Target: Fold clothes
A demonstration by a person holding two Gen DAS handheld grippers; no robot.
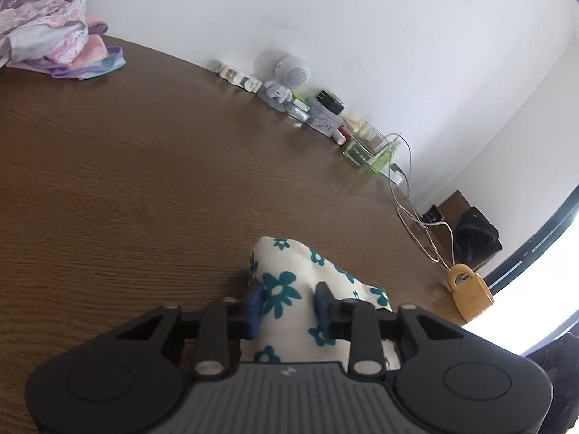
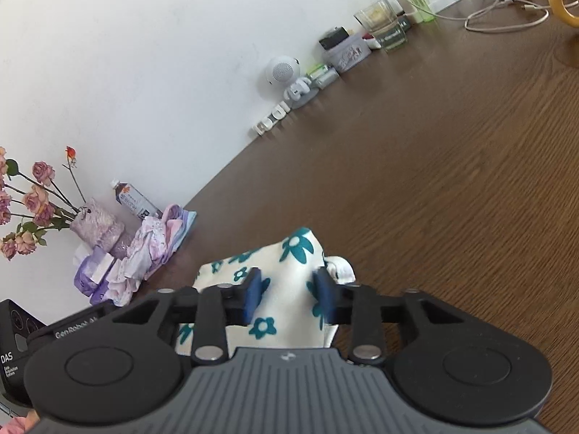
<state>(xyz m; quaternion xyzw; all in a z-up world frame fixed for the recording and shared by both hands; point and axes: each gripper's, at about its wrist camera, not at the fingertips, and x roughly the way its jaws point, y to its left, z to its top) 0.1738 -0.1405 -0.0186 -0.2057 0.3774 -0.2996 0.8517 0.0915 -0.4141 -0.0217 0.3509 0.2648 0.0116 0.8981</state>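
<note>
Two grippers each pinch a bunch of one cream garment (image 1: 286, 289) printed with teal flowers, lifted just above the brown wooden table (image 1: 126, 181); the left gripper (image 1: 287, 302) has cloth pressed between its blue pads, the right gripper (image 2: 289, 294) likewise; broad bare tabletop lies ahead of both; small items line the far edge against the white wall (image 1: 325, 18); a pastel clothes pile (image 2: 144, 249) sits near a vase of roses (image 2: 97, 222); a clear glass jar (image 2: 378, 16) holds something pale; a white cable (image 1: 416, 213) trails toward a yellow mug (image 1: 468, 291)
</note>
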